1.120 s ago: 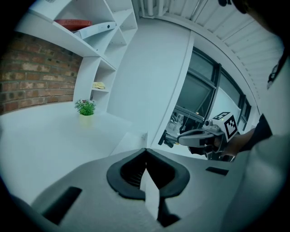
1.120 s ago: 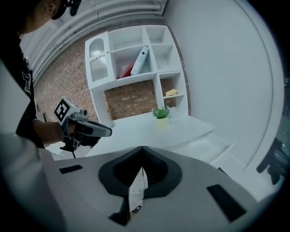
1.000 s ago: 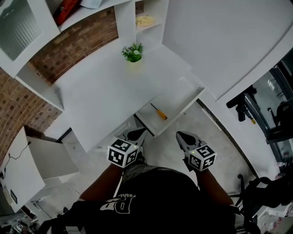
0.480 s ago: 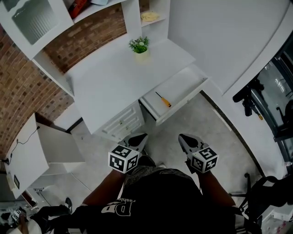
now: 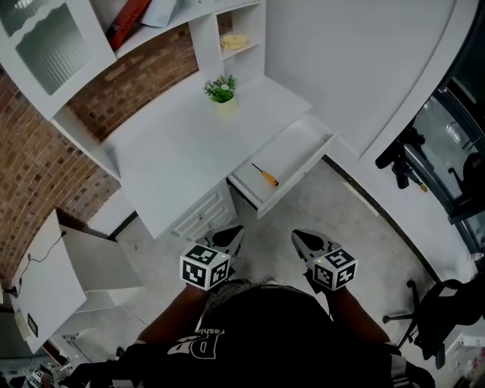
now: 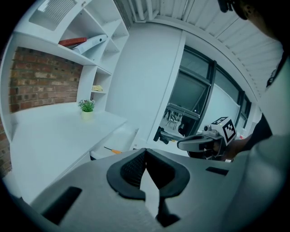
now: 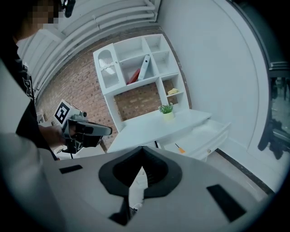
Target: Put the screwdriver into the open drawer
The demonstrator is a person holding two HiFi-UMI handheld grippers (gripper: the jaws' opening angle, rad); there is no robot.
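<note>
The screwdriver [image 5: 265, 175] is small and slim, with a thin dark shaft and a short orange-yellow handle. It lies flat on the white floor of the open drawer [image 5: 297, 150], set slantwise, with the handle end nearer the drawer's front edge. It sits towards the drawer's end that is closer to the bench's lower drawers, with nothing else visible beside it. The drawer stands pulled out from under the white bench [image 5: 170, 148], whose top is bare except for a small green plant [image 5: 221, 89] in a pale pot near the back. Behind the bench there is a brick wall [image 5: 125, 83] and white shelves [image 5: 227, 19] that hold a yellowish item and a red book. Both tools are well apart from the drawer, held low over the floor [image 5: 341, 220] close to the person's body. The left tool [image 5: 229, 236] has its jaws together with nothing between them. The right tool [image 5: 303, 241] likewise has its jaws closed tip to tip and carries nothing. Both point roughly towards the bench.
</note>
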